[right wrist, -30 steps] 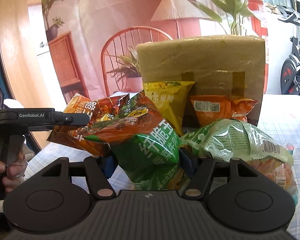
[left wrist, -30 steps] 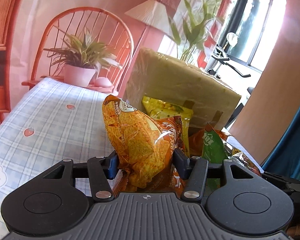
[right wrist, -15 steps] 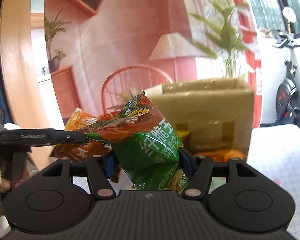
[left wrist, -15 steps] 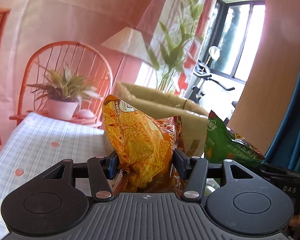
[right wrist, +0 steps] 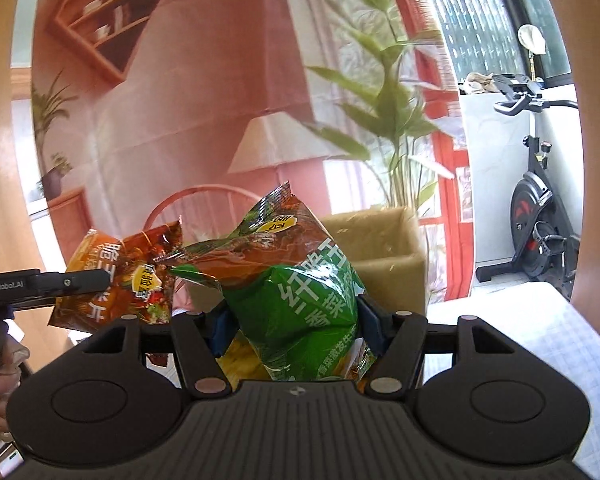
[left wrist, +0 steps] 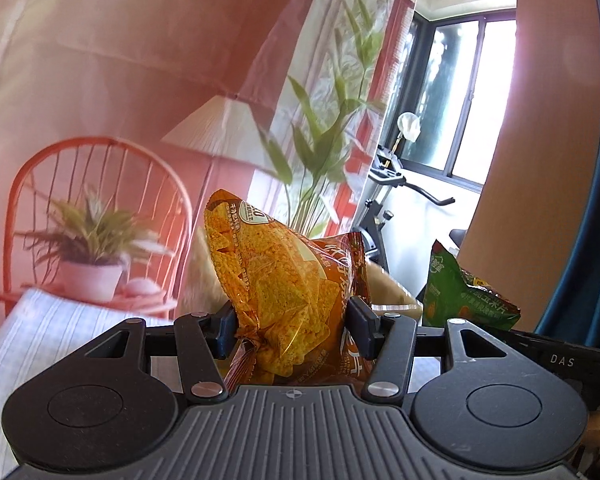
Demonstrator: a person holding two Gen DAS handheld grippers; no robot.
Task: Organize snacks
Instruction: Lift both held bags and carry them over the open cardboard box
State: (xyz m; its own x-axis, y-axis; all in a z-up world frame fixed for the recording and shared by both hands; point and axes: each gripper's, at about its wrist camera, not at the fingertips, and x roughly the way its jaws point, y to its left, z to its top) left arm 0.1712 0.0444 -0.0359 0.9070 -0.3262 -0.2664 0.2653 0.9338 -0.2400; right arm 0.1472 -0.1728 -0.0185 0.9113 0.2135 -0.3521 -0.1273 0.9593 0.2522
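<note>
Left gripper (left wrist: pixel 292 322) clamped on orange chip bag (left wrist: pixel 284 280), bag upright between fingers, lifted above bench (left wrist: pixel 40 332). Right gripper (right wrist: pixel 290 322) clamped on green snack bag (right wrist: pixel 300 300), also lifted. In right view, orange bag at 9 o'clock of green bag; cardboard box (right wrist: pixel 384 256) at 2 o'clock behind it.

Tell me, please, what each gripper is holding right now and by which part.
The left gripper pinches the orange chip bag across its lower body. The right gripper pinches the green chip bag across its middle.
</note>
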